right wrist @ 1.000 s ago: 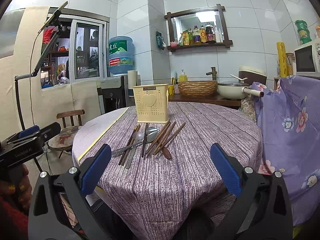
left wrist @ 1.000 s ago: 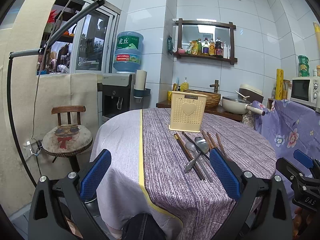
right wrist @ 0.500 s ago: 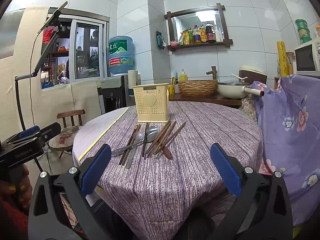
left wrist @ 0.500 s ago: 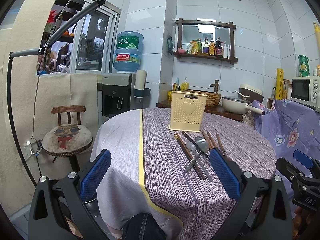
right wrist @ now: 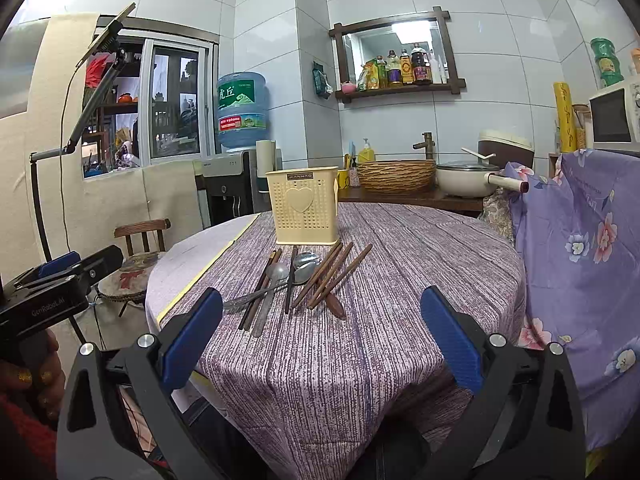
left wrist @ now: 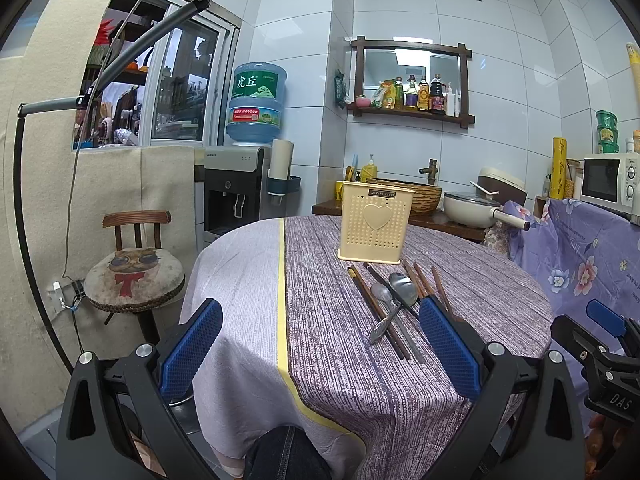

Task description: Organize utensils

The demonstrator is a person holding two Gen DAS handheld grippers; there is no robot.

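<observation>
I held both tools back from the round table, off its near edge at about six o'clock, and neither touched anything. My left gripper stood with its jaws spread wide, nothing between the blue pads. My right gripper was spread just as wide and just as bare, its pads framing the near part of the purple striped cloth.

The utensils lay loose on that cloth in one untidy cluster near the table's middle, just in front of the cream utensil holder, which stood upright at twelve o'clock from me, its heart emblem facing my way. In the right wrist view, two metal spoons lay with their bowls close to the holder and their handles running back toward seven o'clock, crossing a pair of dark chopsticks. A fan of brown wooden chopsticks spread toward one o'clock, with a wooden spoon at their near ends. From the left wrist view the same cluster sat at about one o'clock, partly behind my right-hand pad.

My other tool showed at three o'clock in the left view, and at nine o'clock in the right view.
</observation>
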